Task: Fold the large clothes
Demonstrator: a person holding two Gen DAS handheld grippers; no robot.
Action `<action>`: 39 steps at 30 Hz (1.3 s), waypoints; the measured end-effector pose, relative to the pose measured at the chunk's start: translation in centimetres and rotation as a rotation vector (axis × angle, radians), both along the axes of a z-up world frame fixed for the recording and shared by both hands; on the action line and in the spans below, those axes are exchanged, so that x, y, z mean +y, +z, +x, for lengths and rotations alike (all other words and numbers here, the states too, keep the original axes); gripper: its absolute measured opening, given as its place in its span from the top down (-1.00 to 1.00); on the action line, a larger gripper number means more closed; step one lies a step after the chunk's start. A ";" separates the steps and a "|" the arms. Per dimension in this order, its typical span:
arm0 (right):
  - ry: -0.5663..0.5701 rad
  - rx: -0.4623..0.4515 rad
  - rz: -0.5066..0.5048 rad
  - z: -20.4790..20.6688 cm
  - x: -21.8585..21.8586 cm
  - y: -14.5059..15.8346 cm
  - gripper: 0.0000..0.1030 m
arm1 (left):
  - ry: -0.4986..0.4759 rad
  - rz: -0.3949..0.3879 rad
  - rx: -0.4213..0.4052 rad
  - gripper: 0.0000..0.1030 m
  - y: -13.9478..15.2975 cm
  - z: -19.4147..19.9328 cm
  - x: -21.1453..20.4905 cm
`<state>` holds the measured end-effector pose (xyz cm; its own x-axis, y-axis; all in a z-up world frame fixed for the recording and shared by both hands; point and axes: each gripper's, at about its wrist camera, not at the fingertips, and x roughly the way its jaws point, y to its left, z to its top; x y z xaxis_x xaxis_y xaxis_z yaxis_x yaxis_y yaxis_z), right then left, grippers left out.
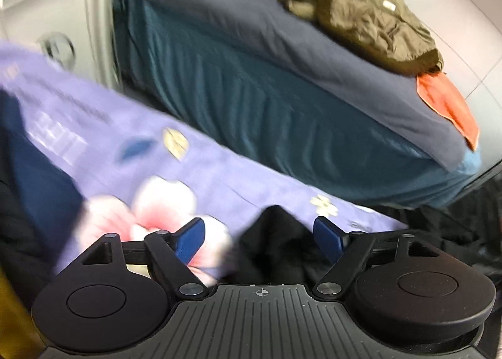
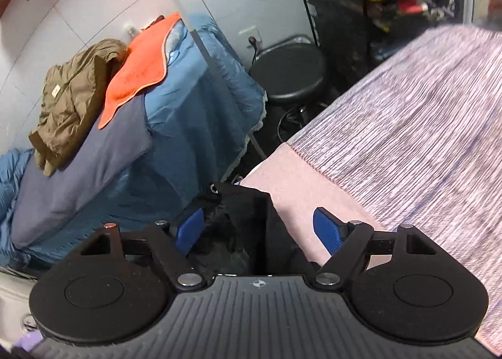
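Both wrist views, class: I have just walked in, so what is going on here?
A person holds two grippers, both open. A black garment sits between the fingers of the left gripper and the right gripper, unpinched, beside a lilac floral cloth. An olive jacket and an orange cloth lie on the blue-covered bed. Nothing looks folded yet.

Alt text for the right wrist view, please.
The open right gripper hovers over a black garment beside a pink blanket. Behind, an olive jacket and orange cloth lie on a blue-covered bed.
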<state>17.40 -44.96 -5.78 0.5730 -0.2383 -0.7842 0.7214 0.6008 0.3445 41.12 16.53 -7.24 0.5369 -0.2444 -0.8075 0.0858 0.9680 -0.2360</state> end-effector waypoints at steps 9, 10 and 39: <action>0.557 0.078 -0.272 -2.5 16.9 -2.2 -0.70 | -0.462 0.228 -0.254 -1.00 -0.1 -16.4 -7.4; 0.594 0.076 -0.291 -2.8 19.0 -3.2 -0.70 | -0.505 0.225 -0.240 -1.00 -1.1 -17.9 -8.7; 0.302 0.131 -0.445 13.2 11.6 -8.6 -0.84 | -0.156 0.217 -0.227 -1.00 -6.7 1.4 -15.4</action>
<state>30.55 -33.32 -14.40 0.5721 -0.4032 -0.7143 0.5139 0.8549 -0.0709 42.49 1.14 -13.91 0.6784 -0.1734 -0.7140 0.2631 0.9646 0.0157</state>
